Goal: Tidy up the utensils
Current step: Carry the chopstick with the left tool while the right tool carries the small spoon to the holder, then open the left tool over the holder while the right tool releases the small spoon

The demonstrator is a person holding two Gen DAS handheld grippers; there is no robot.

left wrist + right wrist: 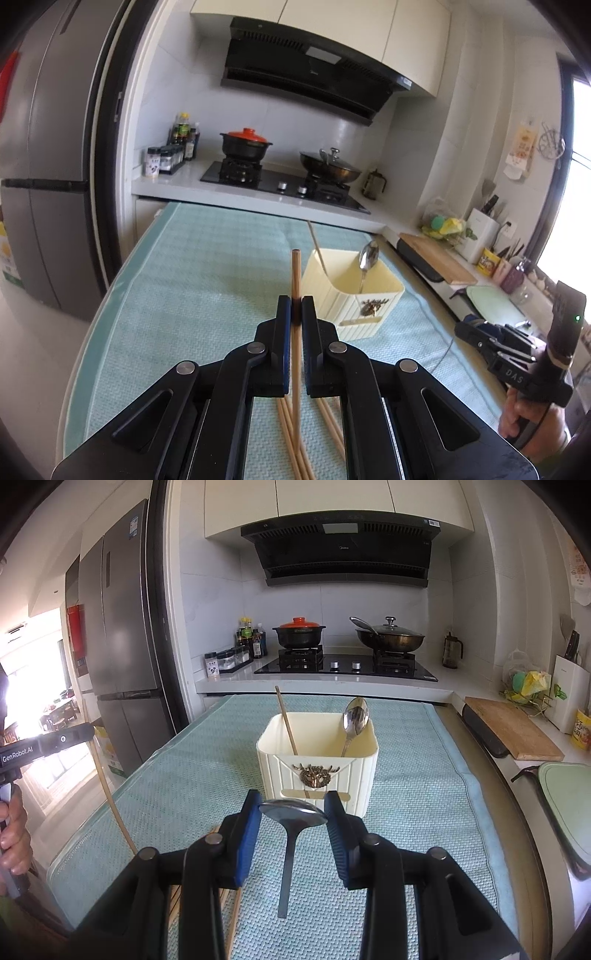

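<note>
Both grippers carry a utensil above the teal mat (424,794). Left gripper (296,306) has its jaws pinched together on a single wooden chopstick (296,273), gripped some way below its top so a short length sticks up past the fingertips while the long remainder hangs down toward the loose chopsticks (291,435) lying on the mat. Right gripper (293,814) stands partly apart, its blue pads clamped across the bowl of a metal spoon (291,814), handle trailing downward. Just ahead sits the cream utensil holder (317,771), already containing one chopstick (286,720) and a second spoon (354,716). A chopstick is probably light, stiff and prone to pivoting under a narrow pinch, so holding nearer its middle seems steadier. Polished steel looks slippery; a curved bowl could slide between pads, and the flat neck might offer surer purchase.
</note>
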